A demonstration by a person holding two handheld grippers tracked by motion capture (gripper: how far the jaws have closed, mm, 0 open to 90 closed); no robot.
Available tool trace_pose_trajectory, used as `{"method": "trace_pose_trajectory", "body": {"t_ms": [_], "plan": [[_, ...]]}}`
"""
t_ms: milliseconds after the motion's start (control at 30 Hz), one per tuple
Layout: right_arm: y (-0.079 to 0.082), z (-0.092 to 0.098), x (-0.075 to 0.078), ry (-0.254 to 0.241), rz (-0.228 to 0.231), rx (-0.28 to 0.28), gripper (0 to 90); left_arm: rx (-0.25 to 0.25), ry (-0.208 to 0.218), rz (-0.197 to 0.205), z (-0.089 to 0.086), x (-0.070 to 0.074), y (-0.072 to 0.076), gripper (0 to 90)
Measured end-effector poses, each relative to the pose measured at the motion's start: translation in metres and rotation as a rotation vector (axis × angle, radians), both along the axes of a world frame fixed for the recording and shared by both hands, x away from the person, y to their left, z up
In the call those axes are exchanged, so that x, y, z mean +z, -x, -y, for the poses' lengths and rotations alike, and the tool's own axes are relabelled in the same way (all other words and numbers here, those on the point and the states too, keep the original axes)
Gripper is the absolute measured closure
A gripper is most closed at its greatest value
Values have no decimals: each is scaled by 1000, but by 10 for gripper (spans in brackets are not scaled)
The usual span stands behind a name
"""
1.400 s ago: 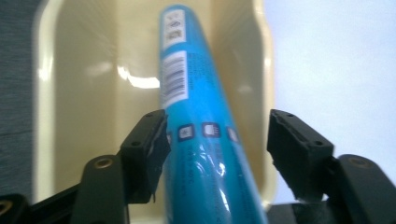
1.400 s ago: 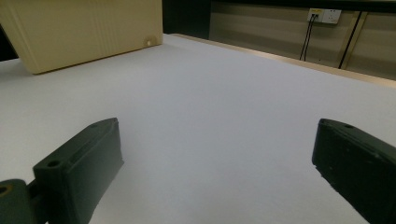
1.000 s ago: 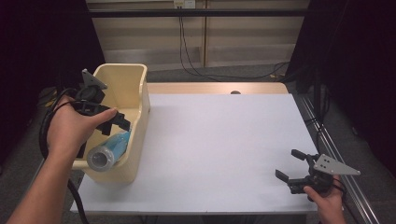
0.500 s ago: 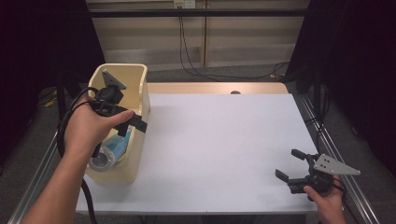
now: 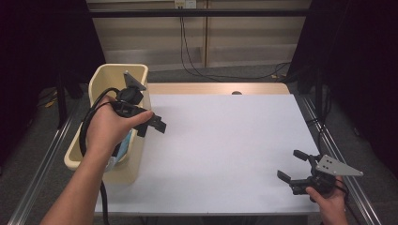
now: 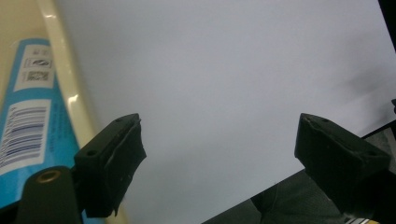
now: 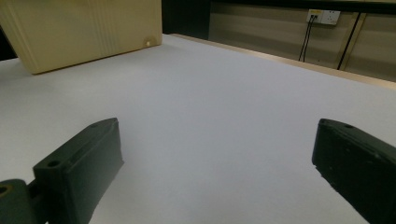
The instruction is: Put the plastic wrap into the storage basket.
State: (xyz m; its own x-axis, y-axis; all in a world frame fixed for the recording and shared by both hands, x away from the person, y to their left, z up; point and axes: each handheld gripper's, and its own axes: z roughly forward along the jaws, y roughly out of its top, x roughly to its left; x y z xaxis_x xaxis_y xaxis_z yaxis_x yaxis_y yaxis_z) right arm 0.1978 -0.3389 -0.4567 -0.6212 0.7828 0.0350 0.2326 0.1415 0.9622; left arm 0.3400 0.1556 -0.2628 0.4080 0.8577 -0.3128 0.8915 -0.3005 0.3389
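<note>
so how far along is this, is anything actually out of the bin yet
Done: nothing looks unloaded; the white table carries no items. In hand: nothing. The left gripper hangs open over the cream bin's rim, empty. The right gripper is open, empty, near the table's front right corner. Left: the blue-labelled item lies inside the bin.

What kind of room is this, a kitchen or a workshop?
Probably a lab recording station: a bare white table ringed by black curtains, a person holding a cabled claw in each hand, and a cream plastic bin at the left edge.
</note>
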Motion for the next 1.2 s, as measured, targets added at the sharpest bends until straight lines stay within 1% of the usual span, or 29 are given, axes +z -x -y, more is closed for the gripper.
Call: {"method": "trace_pose_trajectory", "body": {"t_ms": [100,167,267,367,400,433,467,500,600,633,667,700,833,867,933,1133,1200], "plan": [[0,0,0,-3,-1,-1,11,-12,5,11,6,-2,0,135],[1,1,0,-1,1,-1,11,-33,6,12,10,-3,0,125],[1,1,0,-2,1,-3,11,-43,8,5,17,-7,0,122],[1,1,1,-3,0,-2,11,-60,-4,8,24,-11,1,116],[1,1,1,-1,1,-1,11,-77,-9,15,27,-13,2,111],[1,1,1,-2,1,-1,11,-75,-12,13,30,-14,2,108],[1,1,1,-1,1,-1,11,-95,-20,18,32,-16,2,108],[1,1,1,-2,1,-2,11,-86,-17,16,34,-17,3,105],[1,1,1,-4,1,-3,11,-101,-21,15,41,-22,4,102],[1,1,1,-2,2,-2,11,-118,-25,18,43,-25,5,100],[1,1,1,-5,2,-4,11,-115,-26,16,45,-26,5,98],[1,1,1,-5,2,-4,11,-127,-27,18,46,-27,6,97],[1,1,1,-5,3,-4,11,-138,-38,17,55,-33,8,92],[1,1,1,-5,2,-4,11,-153,-43,20,57,-36,9,91],[1,1,1,-5,3,-4,11,-154,-38,15,61,-39,10,90],[1,2,1,-6,5,-3,11,-185,-30,14,72,-52,13,89],[1,2,1,-5,6,-4,11,-198,-28,14,77,-59,15,88]]}}
